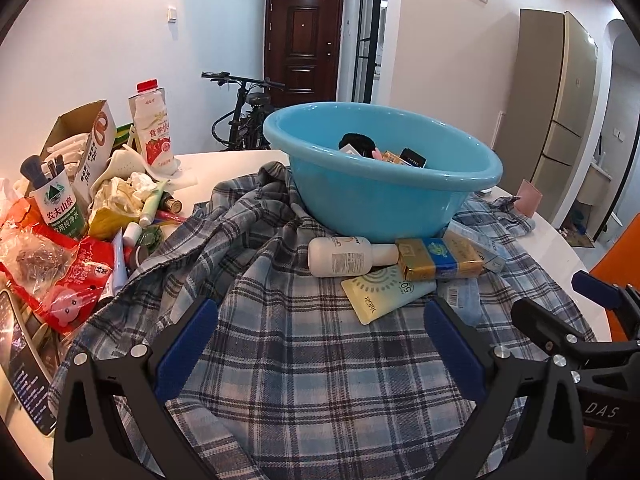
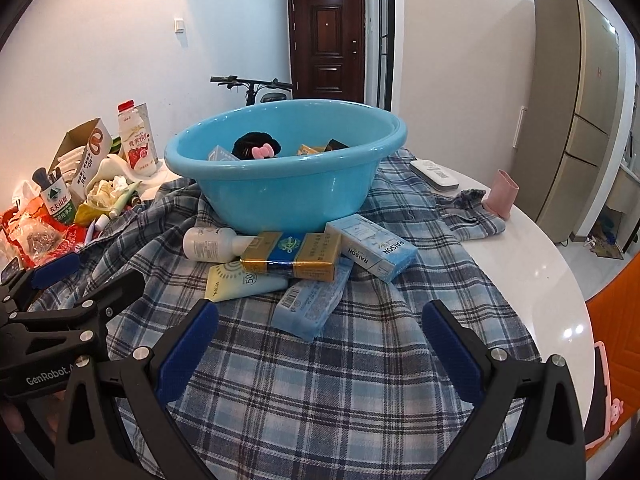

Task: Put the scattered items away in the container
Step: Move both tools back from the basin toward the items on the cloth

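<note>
A blue plastic basin (image 1: 380,196) (image 2: 280,196) stands on a plaid shirt (image 1: 304,360) (image 2: 320,380) and holds a black hair tie and small boxes. In front of it lie a white bottle (image 1: 344,256) (image 2: 208,244), a gold and blue box (image 1: 436,258) (image 2: 294,256), a yellow sunscreen tube (image 1: 380,292) (image 2: 240,282), a light blue RAISON box (image 2: 372,246) and a blue packet (image 2: 312,304). My left gripper (image 1: 320,336) is open and empty, short of these items. My right gripper (image 2: 320,332) is open and empty beside it.
A clutter pile lies at the left: a milk bottle (image 1: 154,128), an open carton (image 1: 86,136), a cut bottle with brushes (image 1: 56,200), red bags (image 1: 60,272). A pink cup (image 2: 502,194) and a white case (image 2: 434,174) sit at the right on the white round table (image 2: 536,264).
</note>
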Action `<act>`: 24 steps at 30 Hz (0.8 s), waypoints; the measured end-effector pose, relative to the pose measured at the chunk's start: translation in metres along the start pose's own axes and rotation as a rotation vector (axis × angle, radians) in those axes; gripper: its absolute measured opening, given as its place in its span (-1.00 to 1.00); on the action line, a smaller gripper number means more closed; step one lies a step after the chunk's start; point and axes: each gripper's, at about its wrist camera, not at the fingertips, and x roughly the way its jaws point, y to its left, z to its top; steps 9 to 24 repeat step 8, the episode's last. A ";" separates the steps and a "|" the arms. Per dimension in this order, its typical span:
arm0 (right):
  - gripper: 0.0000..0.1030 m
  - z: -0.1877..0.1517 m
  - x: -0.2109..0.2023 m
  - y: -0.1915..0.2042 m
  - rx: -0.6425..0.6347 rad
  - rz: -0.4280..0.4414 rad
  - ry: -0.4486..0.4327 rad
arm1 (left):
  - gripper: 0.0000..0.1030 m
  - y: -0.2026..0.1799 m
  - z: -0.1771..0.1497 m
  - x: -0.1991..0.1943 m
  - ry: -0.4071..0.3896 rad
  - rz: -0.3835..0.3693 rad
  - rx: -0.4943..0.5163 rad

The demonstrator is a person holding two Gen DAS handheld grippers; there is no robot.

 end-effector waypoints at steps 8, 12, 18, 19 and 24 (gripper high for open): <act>1.00 -0.001 -0.003 -0.001 0.006 0.004 -0.004 | 0.99 -0.004 0.000 -0.008 -0.039 0.021 0.026; 1.00 -0.001 -0.003 -0.001 0.006 0.004 -0.004 | 0.99 -0.004 0.000 -0.008 -0.039 0.021 0.026; 1.00 -0.001 -0.003 -0.001 0.006 0.004 -0.004 | 0.99 -0.004 0.000 -0.008 -0.039 0.021 0.026; 1.00 -0.001 -0.003 -0.001 0.006 0.004 -0.004 | 0.99 -0.004 0.000 -0.008 -0.039 0.021 0.026; 1.00 -0.001 -0.003 -0.001 0.006 0.004 -0.004 | 0.99 -0.004 0.000 -0.008 -0.039 0.021 0.026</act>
